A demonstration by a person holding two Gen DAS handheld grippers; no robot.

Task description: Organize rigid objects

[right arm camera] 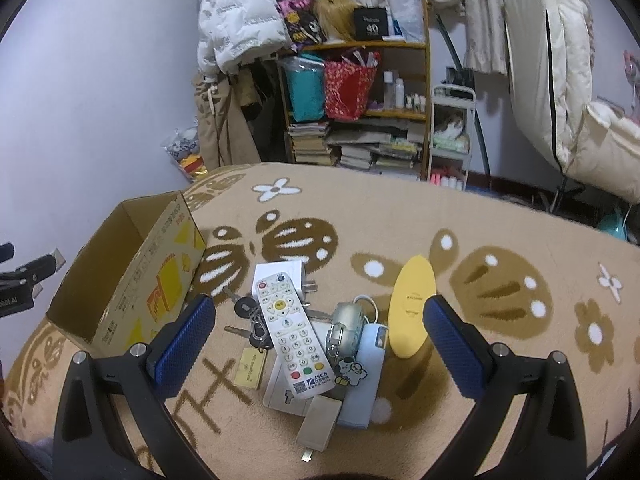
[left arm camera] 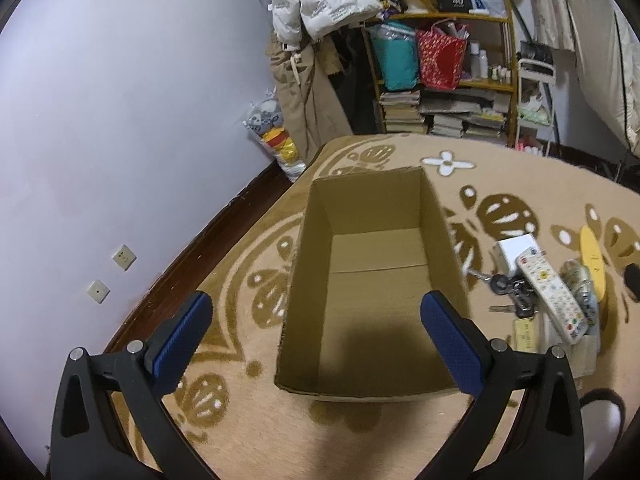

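Note:
An open, empty cardboard box point(left arm camera: 376, 280) sits on the patterned blanket; my left gripper point(left arm camera: 318, 338) hovers open above its near end. The box point(right arm camera: 132, 268) also shows at the left of the right wrist view. My right gripper point(right arm camera: 320, 340) hangs open over a pile of small items: a white remote control point(right arm camera: 292, 340), a bunch of keys point(right arm camera: 250, 316) with a brass tag point(right arm camera: 250, 368), a white plug adapter point(right arm camera: 280, 272), a silver padlock-like piece point(right arm camera: 346, 320), a yellow oval object point(right arm camera: 412, 308), a pale blue flat box point(right arm camera: 366, 376) and a grey bar point(right arm camera: 320, 424). Nothing is held.
The same pile lies right of the box, with the remote point(left arm camera: 552, 296) on top. Beyond the blanket's far edge stand a wooden shelf point(right arm camera: 360, 92) full of bags and books, hanging coats point(right arm camera: 232, 24) and a white rack point(right arm camera: 452, 128). A lilac wall point(left arm camera: 120, 100) runs along the left.

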